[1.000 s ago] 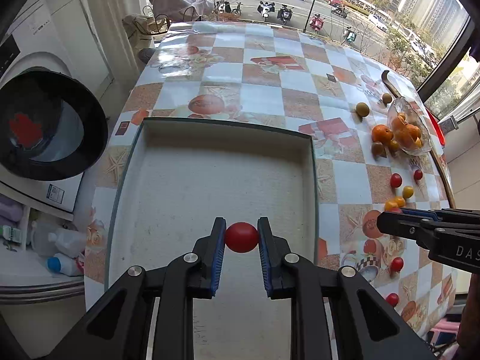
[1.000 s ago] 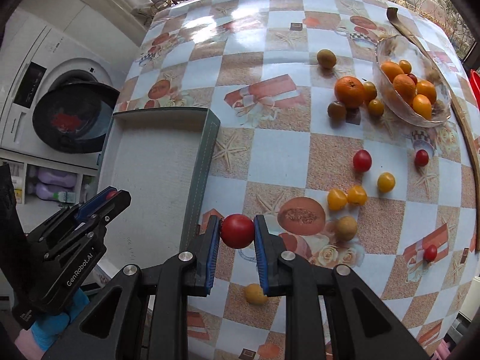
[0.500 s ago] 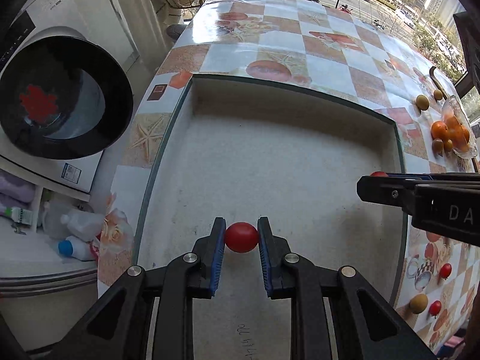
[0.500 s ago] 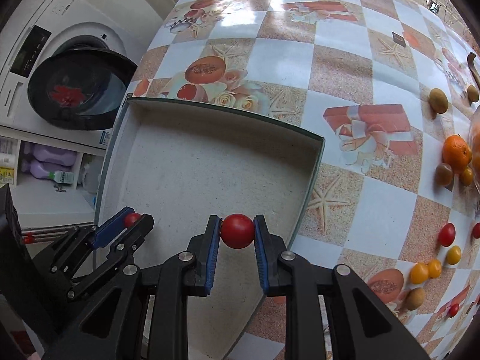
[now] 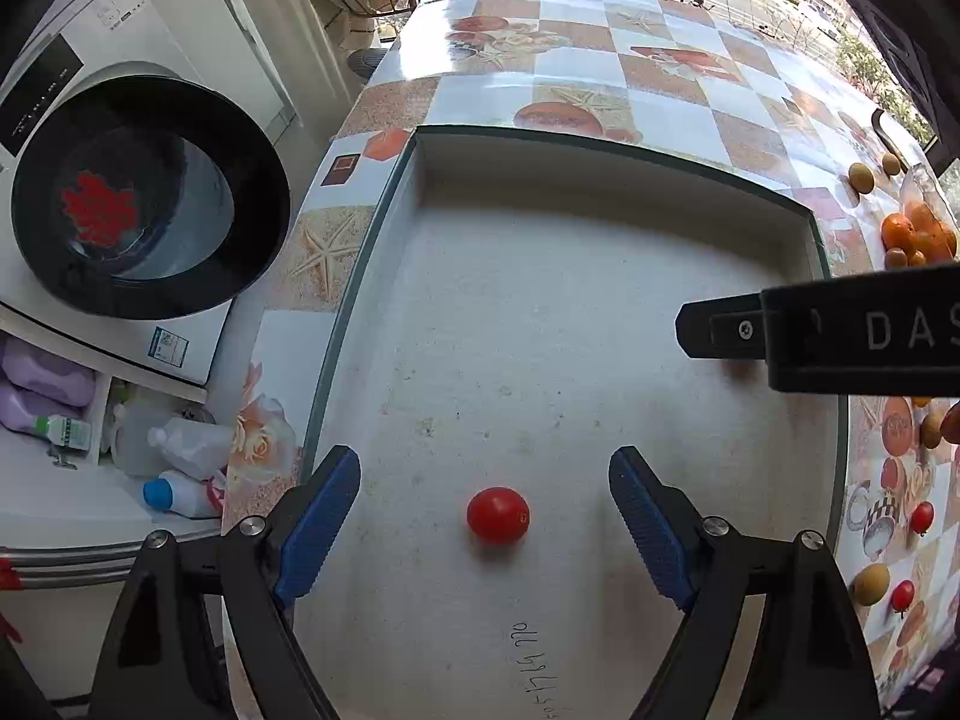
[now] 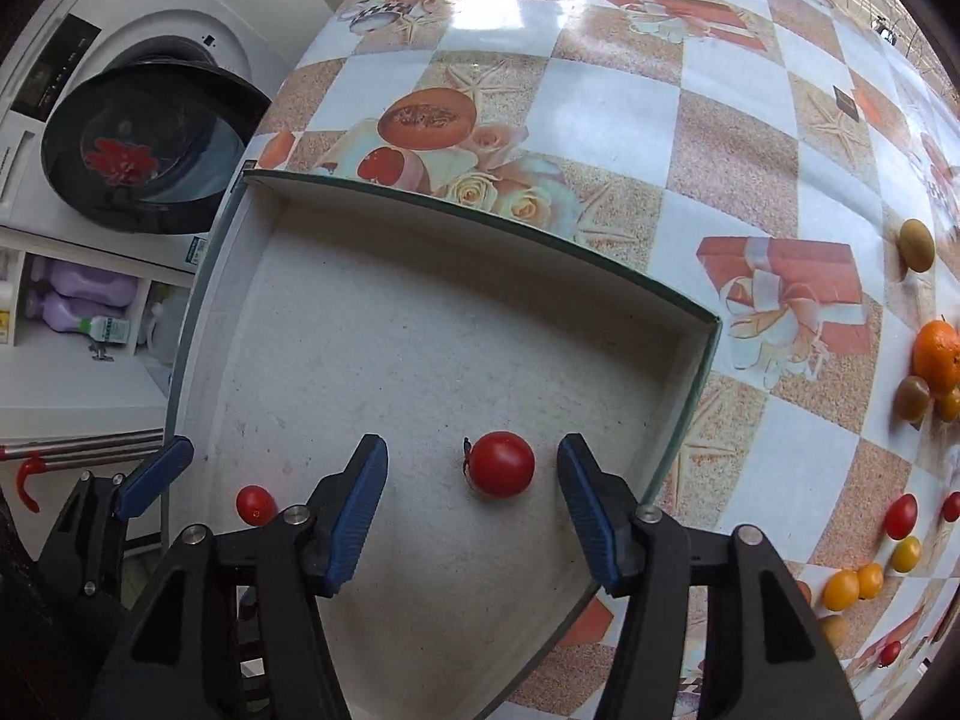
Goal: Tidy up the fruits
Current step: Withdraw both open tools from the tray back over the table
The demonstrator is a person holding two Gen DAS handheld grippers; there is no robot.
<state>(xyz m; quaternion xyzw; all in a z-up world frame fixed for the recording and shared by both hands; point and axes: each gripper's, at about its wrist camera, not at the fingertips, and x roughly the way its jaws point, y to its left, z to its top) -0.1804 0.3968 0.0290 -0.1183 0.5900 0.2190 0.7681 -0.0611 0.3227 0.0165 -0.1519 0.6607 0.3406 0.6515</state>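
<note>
A shallow grey tray (image 5: 600, 312) (image 6: 420, 360) lies on the patterned table. My left gripper (image 5: 485, 501) is open over the tray, with a red cherry tomato (image 5: 498, 514) lying free on the tray floor between its fingers. My right gripper (image 6: 473, 480) is open too, with a second red tomato (image 6: 501, 464) resting on the tray between its fingers. The left gripper's tomato also shows in the right wrist view (image 6: 255, 504), beside the left gripper's blue finger (image 6: 157, 476). The right gripper's finger (image 5: 720, 333) shows from the side in the left wrist view.
Loose red, yellow and brown small fruits (image 6: 900, 516) (image 5: 870, 583) lie on the table right of the tray. Oranges (image 5: 912, 234) (image 6: 939, 354) sit at the far right. A washing machine with its door open (image 5: 144, 204) and bottles (image 5: 180, 492) stand left of the table.
Both grippers came lower over the tray and opened. Each let go of its red tomato, which now rests on the tray floor.
</note>
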